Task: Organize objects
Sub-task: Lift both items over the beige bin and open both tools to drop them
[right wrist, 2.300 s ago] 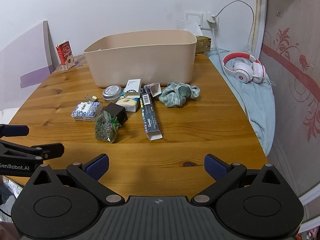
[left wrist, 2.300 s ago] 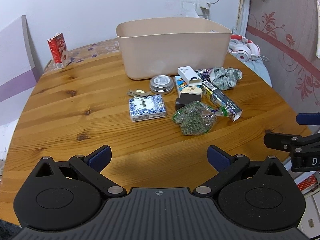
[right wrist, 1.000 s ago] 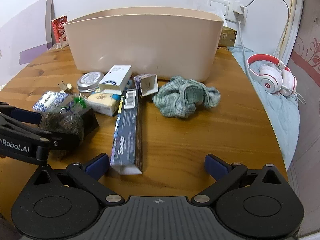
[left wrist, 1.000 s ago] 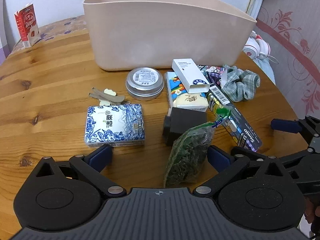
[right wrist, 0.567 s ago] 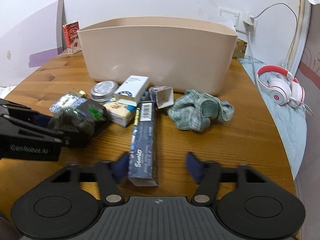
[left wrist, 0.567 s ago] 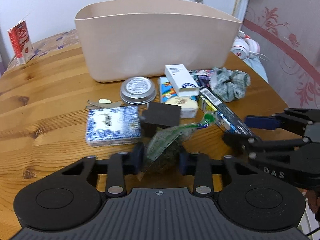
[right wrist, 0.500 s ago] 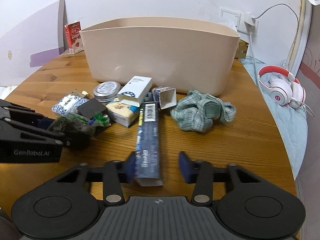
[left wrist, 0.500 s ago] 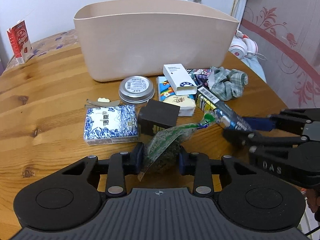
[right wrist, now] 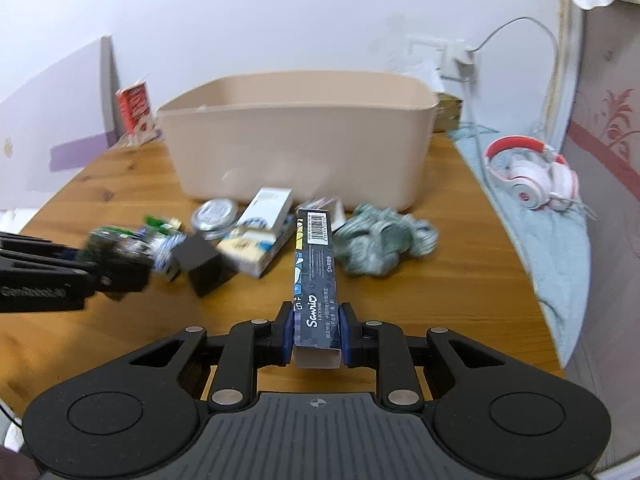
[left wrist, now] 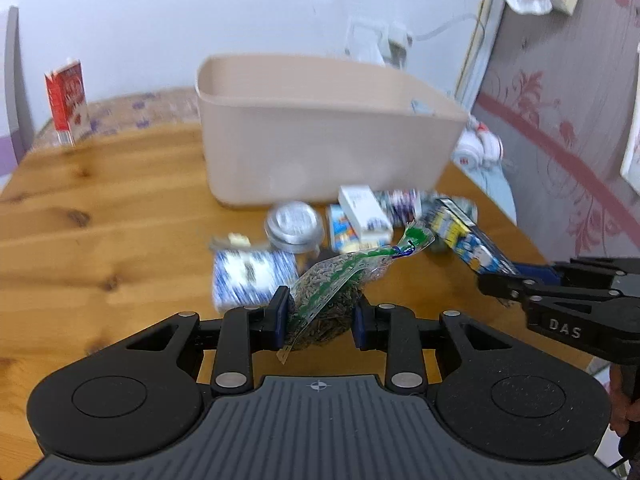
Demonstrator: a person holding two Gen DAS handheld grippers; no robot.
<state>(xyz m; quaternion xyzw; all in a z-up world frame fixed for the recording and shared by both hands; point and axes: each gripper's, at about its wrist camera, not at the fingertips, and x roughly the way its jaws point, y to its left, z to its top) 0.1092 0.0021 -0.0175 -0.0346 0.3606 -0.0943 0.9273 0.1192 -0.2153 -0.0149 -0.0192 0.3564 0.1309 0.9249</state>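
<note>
My left gripper (left wrist: pixel 320 322) is shut on a clear bag of green-brown dried bits (left wrist: pixel 340 292) and holds it above the table. My right gripper (right wrist: pixel 316 338) is shut on the near end of a long dark Sanrio box (right wrist: pixel 316 276), lifted and pointing at the beige bin (right wrist: pixel 296 140). The bin (left wrist: pixel 320 136) stands at the back of the wooden table (left wrist: pixel 100 240). The left gripper with the bag (right wrist: pixel 116 256) shows at the left of the right wrist view. The right gripper (left wrist: pixel 520 280) with the box (left wrist: pixel 468 240) shows at the right of the left wrist view.
On the table before the bin lie a round tin (right wrist: pixel 214 212), a white box (right wrist: pixel 268 204), a black cube (right wrist: pixel 206 266), a blue-white patterned pack (left wrist: pixel 252 276) and a green checked cloth (right wrist: pixel 380 240). A red carton (left wrist: pixel 66 102) stands back left. Headphones (right wrist: pixel 532 176) lie off the table at right.
Both grippers closed, the left on the bag and the right on the long box, and both have lifted their loads off the table.
</note>
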